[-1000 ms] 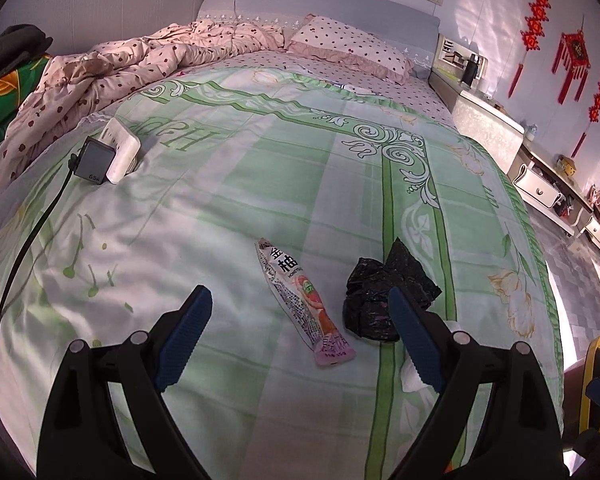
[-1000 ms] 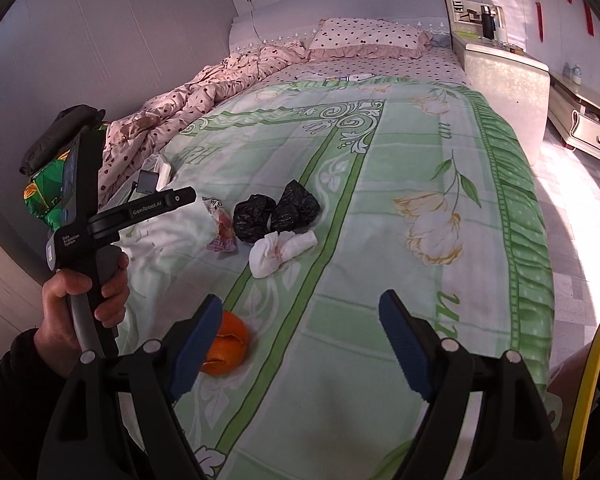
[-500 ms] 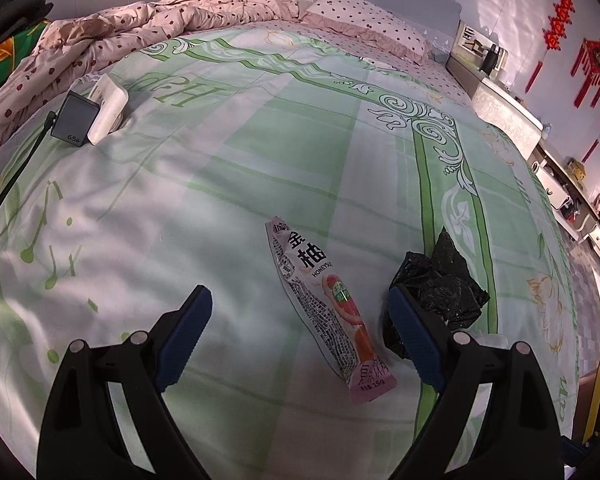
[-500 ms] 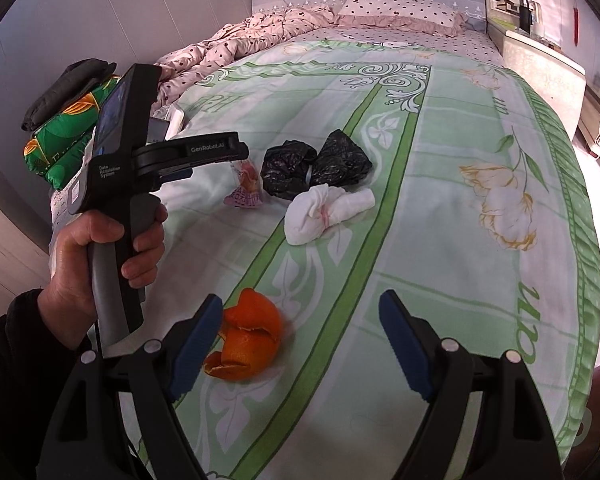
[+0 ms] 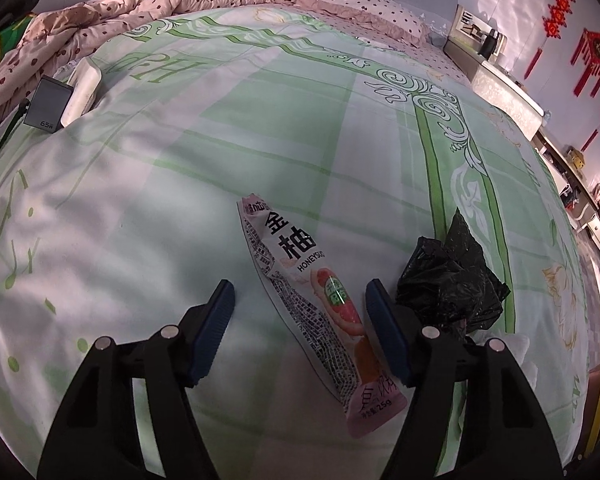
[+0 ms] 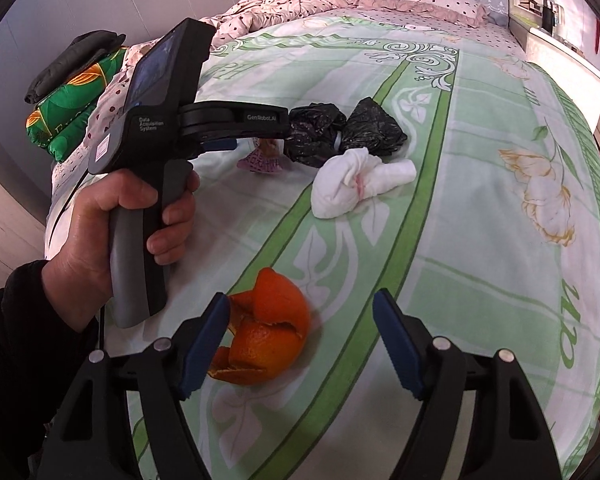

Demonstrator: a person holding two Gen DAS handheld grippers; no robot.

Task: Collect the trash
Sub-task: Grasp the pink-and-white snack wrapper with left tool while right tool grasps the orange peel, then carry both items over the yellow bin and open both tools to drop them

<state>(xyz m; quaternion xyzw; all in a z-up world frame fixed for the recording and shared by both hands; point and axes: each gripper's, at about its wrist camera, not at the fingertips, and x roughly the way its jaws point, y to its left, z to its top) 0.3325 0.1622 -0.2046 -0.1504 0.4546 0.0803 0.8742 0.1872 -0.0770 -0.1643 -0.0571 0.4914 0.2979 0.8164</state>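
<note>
Left wrist view, left to right: a dark charger (image 5: 46,103) beside a white block (image 5: 80,92) at the bed's (image 5: 220,120) far left edge, a cable (image 5: 0,146) trailing from the charger; the left tongs (image 5: 300,328) spread wide, low over the green cover, both pads clear of any object; between the pads a long snack wrapper (image 5: 320,300) lying flat, its pink end nearest the camera and close to the right pad; just right of that pad a crumpled black bag (image 5: 456,276); a nightstand (image 5: 500,88) beyond the bed's right side. Right wrist view, left to right: folded clothes (image 6: 72,92) stacked off the bed's left side; a hand (image 6: 112,224) gripping the left device's handle, its tongs (image 6: 260,132) reaching toward the wrapper (image 6: 262,158), of which only the pink end shows; orange peel (image 6: 268,332) on the cover, just beside the left pad of the right tongs (image 6: 300,344), which are spread and hold nothing; the black bag (image 6: 344,130) touching a wad of white tissue (image 6: 356,184) in front of it.
</note>
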